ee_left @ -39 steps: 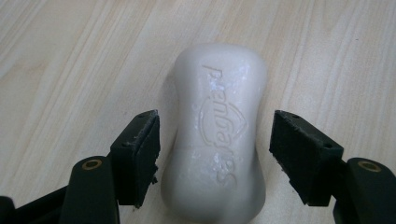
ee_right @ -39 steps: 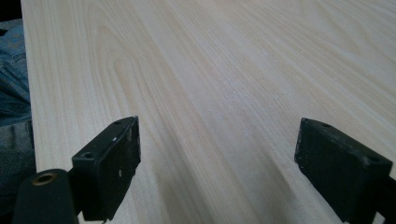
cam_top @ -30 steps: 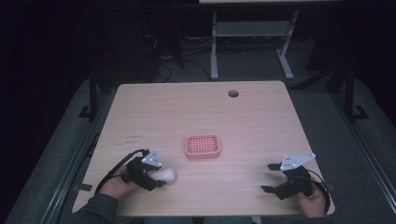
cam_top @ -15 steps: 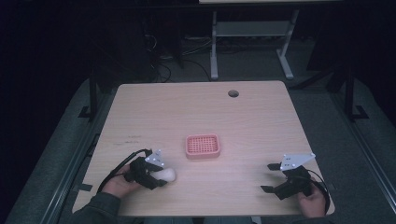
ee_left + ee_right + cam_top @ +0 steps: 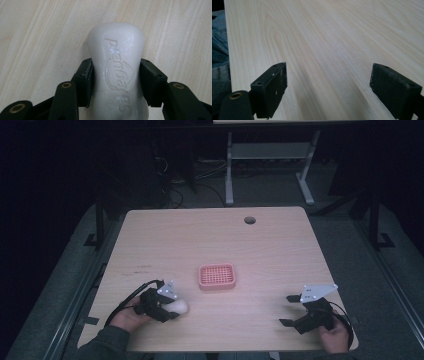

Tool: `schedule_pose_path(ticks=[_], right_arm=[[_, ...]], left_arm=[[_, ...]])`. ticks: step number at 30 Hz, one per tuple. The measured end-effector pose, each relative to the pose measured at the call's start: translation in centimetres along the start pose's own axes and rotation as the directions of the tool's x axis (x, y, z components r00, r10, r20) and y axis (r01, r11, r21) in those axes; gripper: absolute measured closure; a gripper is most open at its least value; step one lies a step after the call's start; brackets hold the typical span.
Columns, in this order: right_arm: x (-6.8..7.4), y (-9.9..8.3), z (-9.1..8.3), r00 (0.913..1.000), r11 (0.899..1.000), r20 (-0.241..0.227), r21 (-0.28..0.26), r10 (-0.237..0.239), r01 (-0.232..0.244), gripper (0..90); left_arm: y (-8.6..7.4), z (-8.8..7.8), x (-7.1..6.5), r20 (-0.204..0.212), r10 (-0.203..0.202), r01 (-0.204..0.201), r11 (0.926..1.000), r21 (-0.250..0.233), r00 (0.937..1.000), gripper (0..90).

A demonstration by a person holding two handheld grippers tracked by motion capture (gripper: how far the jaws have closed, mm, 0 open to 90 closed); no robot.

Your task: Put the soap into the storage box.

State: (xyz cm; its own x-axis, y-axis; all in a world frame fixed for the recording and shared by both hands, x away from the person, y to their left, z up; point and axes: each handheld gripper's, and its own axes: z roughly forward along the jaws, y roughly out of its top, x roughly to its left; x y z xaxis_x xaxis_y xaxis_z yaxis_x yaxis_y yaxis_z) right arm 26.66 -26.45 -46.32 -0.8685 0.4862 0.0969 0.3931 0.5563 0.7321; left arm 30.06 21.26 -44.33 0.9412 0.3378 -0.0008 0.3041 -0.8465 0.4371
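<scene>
The bar of soap [image 5: 117, 72] is creamy white with raised lettering pressed into its face, and the left gripper [image 5: 116, 75] clamped on it is matt black with brass-coloured rivets. The soap dish [image 5: 217, 276], at two o'clock from the soap, is coral pink with a grid of small holes. The table [image 5: 210, 240] is pale wood with a fine straight grain; the right gripper [image 5: 329, 90] is black under a grey plate.

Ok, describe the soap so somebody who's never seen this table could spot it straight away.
Start at the wooden table and go to its near left part, left of the pink soap dish in the middle. There the left gripper has just closed its black fingers on the soap bar. It is the one white thing on the table, a waisted bar with raised lettering on top.
</scene>
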Motion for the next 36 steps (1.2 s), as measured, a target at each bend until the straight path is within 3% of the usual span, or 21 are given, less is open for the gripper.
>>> schedule_pose_path(ticks=[6,13,36], right_arm=[[0.0,0.0,-0.1,1.0,1.0,0.001,-0.002,0.002,-0.002,14.1],[0.0,-0.2,-0.2,1.0,1.0,0.003,-0.007,0.005,-0.005,14.1],[0.0,-0.4,-0.5,0.9999,1.0,0.002,-0.028,0.013,-0.013,14.1]], left_arm=[[0.0,-0.1,-0.1,-0.004,-0.017,0.017,0.9998,-0.009,0.9998,49.3],[0.5,-0.9,-0.2,-0.009,0.001,-0.002,0.9998,-0.018,1.0,49.2],[4.1,-1.7,1.3,0.027,0.036,-0.035,0.9991,-0.025,0.999,49.2]])
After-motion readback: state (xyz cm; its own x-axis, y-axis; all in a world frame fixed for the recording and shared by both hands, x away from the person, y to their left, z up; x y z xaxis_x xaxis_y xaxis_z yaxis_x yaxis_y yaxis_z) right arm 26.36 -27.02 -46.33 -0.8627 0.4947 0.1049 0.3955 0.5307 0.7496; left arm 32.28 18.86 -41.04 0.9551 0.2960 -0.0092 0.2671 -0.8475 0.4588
